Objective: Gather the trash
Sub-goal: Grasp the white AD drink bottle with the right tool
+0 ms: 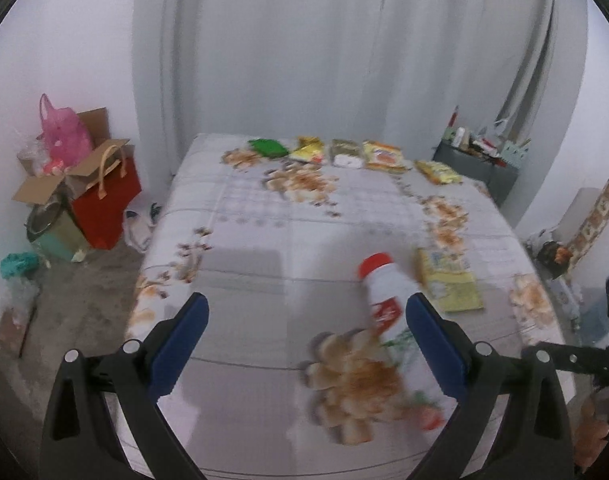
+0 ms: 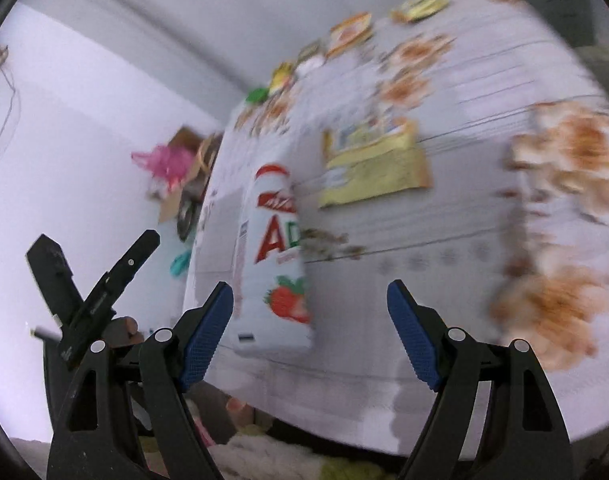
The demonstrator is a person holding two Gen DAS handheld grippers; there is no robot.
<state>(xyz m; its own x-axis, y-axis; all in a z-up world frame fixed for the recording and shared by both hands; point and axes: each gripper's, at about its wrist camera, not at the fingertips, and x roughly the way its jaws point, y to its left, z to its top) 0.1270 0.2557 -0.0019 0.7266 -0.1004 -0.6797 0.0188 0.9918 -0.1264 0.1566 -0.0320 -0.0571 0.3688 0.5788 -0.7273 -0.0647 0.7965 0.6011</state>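
A white bottle with a red cap (image 1: 388, 312) lies on its side on the floral bed cover (image 1: 288, 224). It also shows in the right wrist view (image 2: 272, 256), with a strawberry picture on it. A flat yellow wrapper (image 1: 450, 282) lies beside it, also seen in the right wrist view (image 2: 374, 164). Several snack packets (image 1: 384, 156) lie in a row along the far edge of the bed. My left gripper (image 1: 306, 312) is open, with the bottle by its right finger. My right gripper (image 2: 310, 300) is open, with the bottle's base between its jaws. Both views are blurred.
A red bag (image 1: 108, 200), a cardboard box (image 1: 64, 168) and a pink plastic bag (image 1: 64, 132) stand on the floor left of the bed. A grey cabinet with clutter (image 1: 480, 160) stands at the back right. White curtains hang behind the bed.
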